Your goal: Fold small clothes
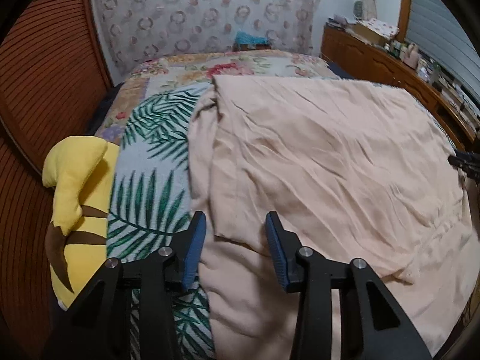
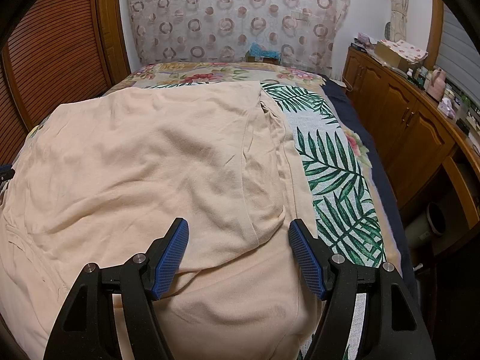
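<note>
I hold my left gripper low over the near left part of the peach garment, its blue pads spread apart with nothing between them. A folded flap corner of the cloth lies just ahead of the gap. My right gripper hangs over the near right part of the same peach garment, and its fingers also stand wide apart, clamping nothing; a rounded folded edge of the fabric sits between and just beyond the tips.

The garment is spread wrinkled across the middle of the bed, on a blanket with green palm leaves and a floral border toward the far edge. In the left view the leaf blanket shows as a strip along the garment's left side; in the right view the palm leaf blanket shows along its right side, with a dark blue sheet at the bed's right edge.

A yellow plush toy with brown stripes lies at the left edge of the bed, near my left gripper but apart from the garment. Beyond the far edge hangs a curtain with ring patterns. A wooden cabinet loaded with small items runs along the bed's right side, and a slatted wooden door stands on the left.
</note>
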### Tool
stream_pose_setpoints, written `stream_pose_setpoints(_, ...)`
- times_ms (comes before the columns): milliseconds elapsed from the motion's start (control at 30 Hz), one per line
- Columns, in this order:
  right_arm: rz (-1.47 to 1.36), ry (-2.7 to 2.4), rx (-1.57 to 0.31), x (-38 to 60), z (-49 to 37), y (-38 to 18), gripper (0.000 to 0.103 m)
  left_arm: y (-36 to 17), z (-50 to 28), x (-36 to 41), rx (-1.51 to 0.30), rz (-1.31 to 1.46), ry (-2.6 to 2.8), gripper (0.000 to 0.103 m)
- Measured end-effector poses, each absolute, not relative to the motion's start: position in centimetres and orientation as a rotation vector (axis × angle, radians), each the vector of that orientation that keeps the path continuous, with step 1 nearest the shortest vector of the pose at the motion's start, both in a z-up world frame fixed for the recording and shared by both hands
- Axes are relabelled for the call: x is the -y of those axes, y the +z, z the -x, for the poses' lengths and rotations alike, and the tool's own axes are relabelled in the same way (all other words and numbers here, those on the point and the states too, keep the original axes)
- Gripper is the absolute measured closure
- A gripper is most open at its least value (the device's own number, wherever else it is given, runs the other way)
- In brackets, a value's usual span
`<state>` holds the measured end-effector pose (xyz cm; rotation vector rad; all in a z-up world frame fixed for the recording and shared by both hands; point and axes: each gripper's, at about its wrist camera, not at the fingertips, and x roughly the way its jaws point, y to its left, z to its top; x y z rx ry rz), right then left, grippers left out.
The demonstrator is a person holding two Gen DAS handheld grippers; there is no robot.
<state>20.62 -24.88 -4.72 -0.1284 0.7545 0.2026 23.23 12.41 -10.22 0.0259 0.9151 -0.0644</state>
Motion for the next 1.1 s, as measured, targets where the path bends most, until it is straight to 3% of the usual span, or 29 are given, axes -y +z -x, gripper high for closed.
stream_pose_setpoints(100, 0.127, 0.203, -0.754, 24.9, -20.6, -4.7, 0.031, -10.2, -23.2, -11.8, -0.918, -0.04, -0.079, 0.07)
stream_pose_setpoints(167, 0.127, 0.203, -0.754, 24.8, -20.6, -4.7, 0.031, -9.9, -23.1, -11.4, -0.914, -0.046, -0.092, 0.084)
stream_pose_setpoints(233, 0.128, 0.203, -0.754, 24.9, -20.5, -4.7, 0.031, -9.6, -23.0, -11.1, -0.901, -0.062, -0.094, 0.09)
stream_pose_setpoints(667, 0.127, 0.207, -0.75, 24.9, -20.4, -4.6, 0.033, -9.9, -23.9, -11.5, -0.912, -0.038, -0.076, 0.091)
stream_pose_setpoints(767, 0.103, 0.226, -0.747, 25.2, -20.2, -4.4, 0.041, -10.0, -23.8, -11.6, -0.905, -0.026, -0.078, 0.091)
stream_pose_setpoints(900, 0.063, 0.284, -0.75, 25.3, -20.2, -4.3, 0.072, -10.0, -23.8, -11.6, -0.901, -0.021, -0.08, 0.091)
stream_pose_setpoints(1000, 0.083, 0.299, -0.759, 25.0, -20.5, -4.2, 0.086, -10.0, -23.8, -11.4, -0.897, -0.049, -0.077, 0.092)
stream_pose_setpoints(1100, 0.105, 0.313, -0.758, 24.7, -20.5, -3.9, 0.093, -9.6, -23.6, -11.3, -0.883, -0.051, -0.074, 0.094)
